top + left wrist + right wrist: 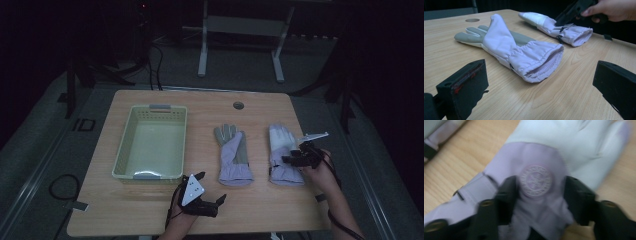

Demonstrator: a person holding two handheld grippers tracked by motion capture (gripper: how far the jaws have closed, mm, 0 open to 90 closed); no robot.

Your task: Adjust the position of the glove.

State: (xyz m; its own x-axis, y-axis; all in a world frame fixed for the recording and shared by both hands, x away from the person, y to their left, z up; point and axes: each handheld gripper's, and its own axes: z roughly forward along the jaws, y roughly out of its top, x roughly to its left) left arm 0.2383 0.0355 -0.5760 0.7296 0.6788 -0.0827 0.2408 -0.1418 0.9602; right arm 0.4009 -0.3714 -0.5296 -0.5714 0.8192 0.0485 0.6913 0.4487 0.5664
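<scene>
High view: bench [150, 210] w/ basket [151, 142] as landmark. Left glove [233, 155] lies flat just right of basket; right glove [284, 155] further right, apart from it. Right tool [298, 156] sits on right glove's cuff end, hand [320, 170] behind it. Left tool [210, 189] hovers near basket's front right corner, jaws wide apart, holding nothing.

Left gripper view: left tool's jaws apart, left glove [511, 47] ahead on bench, cuff opening facing cam. Right glove [559, 27] beyond, right tool [566, 18] on it.

Right gripper view: blurry. Right tool [540, 188] jaws either side of bunched glove fabric at round logo [536, 180], clamped on right glove [564, 150].
</scene>
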